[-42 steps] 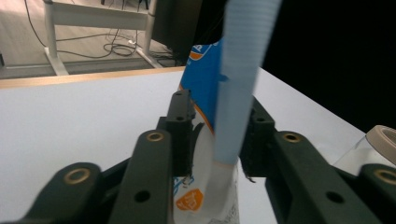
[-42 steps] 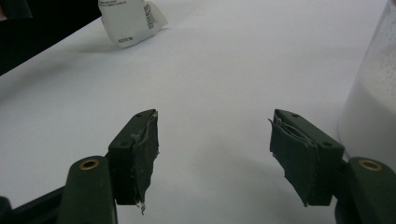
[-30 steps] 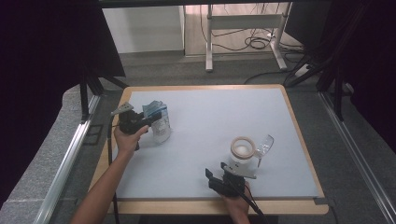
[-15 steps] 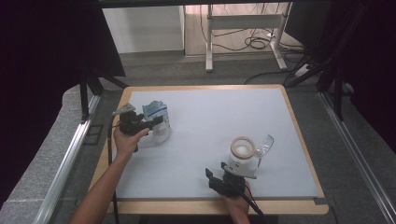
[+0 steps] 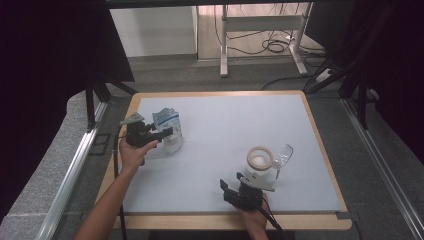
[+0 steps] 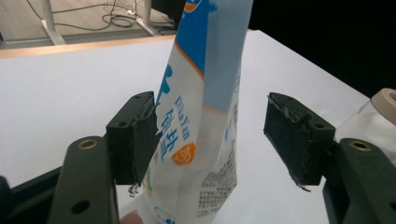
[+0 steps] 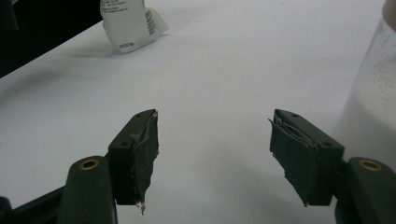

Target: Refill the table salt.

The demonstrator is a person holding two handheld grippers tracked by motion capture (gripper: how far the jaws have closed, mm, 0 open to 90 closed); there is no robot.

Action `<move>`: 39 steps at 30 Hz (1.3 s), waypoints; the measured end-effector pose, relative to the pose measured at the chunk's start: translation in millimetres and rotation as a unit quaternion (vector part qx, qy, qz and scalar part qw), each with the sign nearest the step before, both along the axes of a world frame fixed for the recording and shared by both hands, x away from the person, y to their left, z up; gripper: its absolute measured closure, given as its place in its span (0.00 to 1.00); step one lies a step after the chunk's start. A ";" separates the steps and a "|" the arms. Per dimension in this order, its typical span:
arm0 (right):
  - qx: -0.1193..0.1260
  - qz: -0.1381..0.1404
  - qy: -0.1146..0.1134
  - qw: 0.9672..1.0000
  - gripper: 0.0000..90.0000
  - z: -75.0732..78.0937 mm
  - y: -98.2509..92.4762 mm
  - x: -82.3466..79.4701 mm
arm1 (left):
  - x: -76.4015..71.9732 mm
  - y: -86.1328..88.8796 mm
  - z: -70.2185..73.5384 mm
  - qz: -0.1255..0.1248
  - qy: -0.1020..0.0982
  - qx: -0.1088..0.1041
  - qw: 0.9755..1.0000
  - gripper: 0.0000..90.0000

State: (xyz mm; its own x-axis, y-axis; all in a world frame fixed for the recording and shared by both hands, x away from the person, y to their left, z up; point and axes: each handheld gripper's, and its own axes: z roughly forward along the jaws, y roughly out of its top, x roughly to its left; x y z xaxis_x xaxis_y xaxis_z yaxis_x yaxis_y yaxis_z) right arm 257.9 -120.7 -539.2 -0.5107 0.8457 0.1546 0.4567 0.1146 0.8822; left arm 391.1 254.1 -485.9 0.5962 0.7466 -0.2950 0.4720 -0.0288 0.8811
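Observation:
A white and blue printed bag (image 5: 168,121) stands upright at the table's left. My left gripper (image 5: 165,134) reaches it from the left. In the left gripper view the bag (image 6: 205,70) stands between the jaws of the left gripper (image 6: 210,135), which have just been opening: the left pad (image 6: 140,144) sits against its edge, the right pad is well apart. My right gripper (image 5: 232,182) rests near the front edge, open, with nothing between its fingers (image 7: 212,154). Just beyond it stands a clear jar (image 5: 260,162) with a tan rim, at the right edge of the right gripper view (image 7: 373,88).
A clear plastic piece (image 5: 283,156) leans against the jar's right side. The white mat (image 5: 225,120) covers the wood-edged table (image 5: 325,150). Black frames and a metal rail stand to the left of the table, cables and a stand's legs beyond it.
The left gripper's jaws have spread apart around the bag, which stays standing. Neither hand has shifted.

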 end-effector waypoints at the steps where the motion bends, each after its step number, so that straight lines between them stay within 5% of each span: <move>1: 0.000 0.001 0.000 1.000 0.37 -0.1 0.3 0.1 | -0.4 0.6 -0.2 -0.002 0.004 0.003 1.000 0.38; 39: -0.002 0.010 -0.007 1.000 0.37 2.5 2.6 1.0 | -23.9 6.6 -20.6 -0.005 0.034 0.009 0.999 0.36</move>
